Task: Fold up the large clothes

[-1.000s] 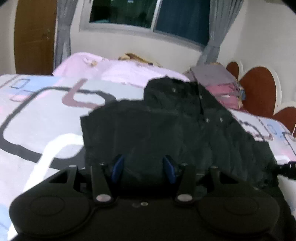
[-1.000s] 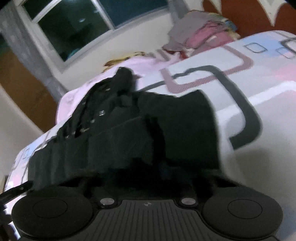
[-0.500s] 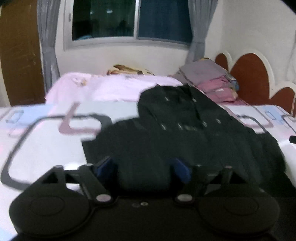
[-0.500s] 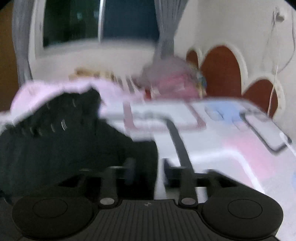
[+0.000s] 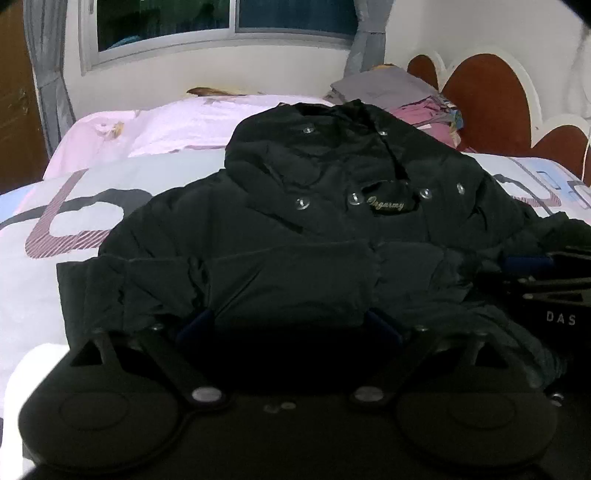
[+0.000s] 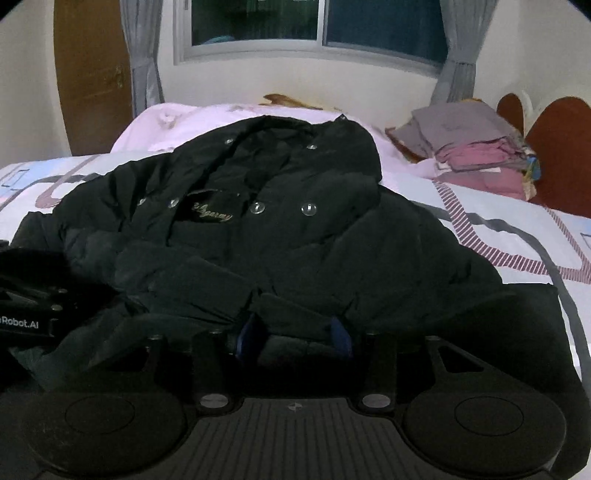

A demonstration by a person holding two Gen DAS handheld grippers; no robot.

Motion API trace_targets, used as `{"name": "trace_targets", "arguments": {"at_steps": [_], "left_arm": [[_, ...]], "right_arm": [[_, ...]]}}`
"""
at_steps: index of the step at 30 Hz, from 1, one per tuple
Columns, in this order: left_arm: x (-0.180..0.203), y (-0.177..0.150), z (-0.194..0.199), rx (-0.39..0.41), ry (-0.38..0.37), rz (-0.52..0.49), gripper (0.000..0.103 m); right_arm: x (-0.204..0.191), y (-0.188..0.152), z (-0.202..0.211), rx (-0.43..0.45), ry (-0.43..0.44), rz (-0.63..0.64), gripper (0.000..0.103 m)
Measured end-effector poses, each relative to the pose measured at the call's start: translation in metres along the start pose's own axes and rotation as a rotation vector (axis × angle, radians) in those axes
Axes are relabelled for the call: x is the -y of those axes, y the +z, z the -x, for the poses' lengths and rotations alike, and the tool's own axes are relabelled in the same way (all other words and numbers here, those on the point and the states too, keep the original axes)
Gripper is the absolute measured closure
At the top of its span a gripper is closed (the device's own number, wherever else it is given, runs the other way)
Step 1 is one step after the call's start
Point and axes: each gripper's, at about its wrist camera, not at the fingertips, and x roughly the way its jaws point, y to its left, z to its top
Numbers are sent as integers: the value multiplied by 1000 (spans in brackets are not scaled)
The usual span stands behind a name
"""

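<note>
A black padded jacket point(image 5: 332, 229) is lying spread across the bed point(image 5: 85, 206), collar towards the window point(image 5: 221, 18), its lower portion doubled up over the body so that the folded edge is facing both cameras. Left to right: the left claw point(image 5: 290, 326) is standing wide apart, its jaws having just been opening; the folded hem is sitting between its blue pads point(image 5: 195, 325) with no visible pinch, which suggests the fabric is being let go after the fold. The right claw point(image 6: 293, 332) is standing partly apart, having widened and then levelled off; a ridge of dark cloth is lying between its pads point(image 6: 341, 332), apparently loose, though the dim light is making contact hard to judge. Both tools are sitting side by side at the near edge, presumably so that the hem lands evenly.

The bed is wearing a pale cover printed with grey and striped rounded rectangles. A pink sheet point(image 5: 177, 125) is lying beyond the jacket; folded clothes point(image 6: 472, 151) are stacked at the right beside the scalloped headboard point(image 5: 491, 96). Grey curtains point(image 6: 144, 70) are framing the dark window, and a wooden door point(image 6: 92, 77) is standing at the left.
</note>
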Motion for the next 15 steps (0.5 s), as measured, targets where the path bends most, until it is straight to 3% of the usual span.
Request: {"name": "trace_targets", "arguments": {"at_steps": [3,4,5,6,9,13,15], "left_arm": [[-3,4,6,-14,-16,-5,12],[-5,7,13,-24,-25,-2,15],[-6,11,25,-17,-28,0,26],[-6,11,42,9,-39,-3,27],[-5,-1,77,66,-100,-24,23],[-9,-23,66,-18,-31,-32,19],[-14,-32,57,-21,-38,-3,19]], "right_arm": [[3,11,3,-43,21,4,59],[7,16,6,-63,22,2,58],[10,20,18,-62,12,-9,58],[14,22,37,-33,7,-17,58],[28,9,71,-32,13,-30,48],[41,-20,75,-70,-48,0,49],[46,-30,64,-78,-36,-14,49]]}}
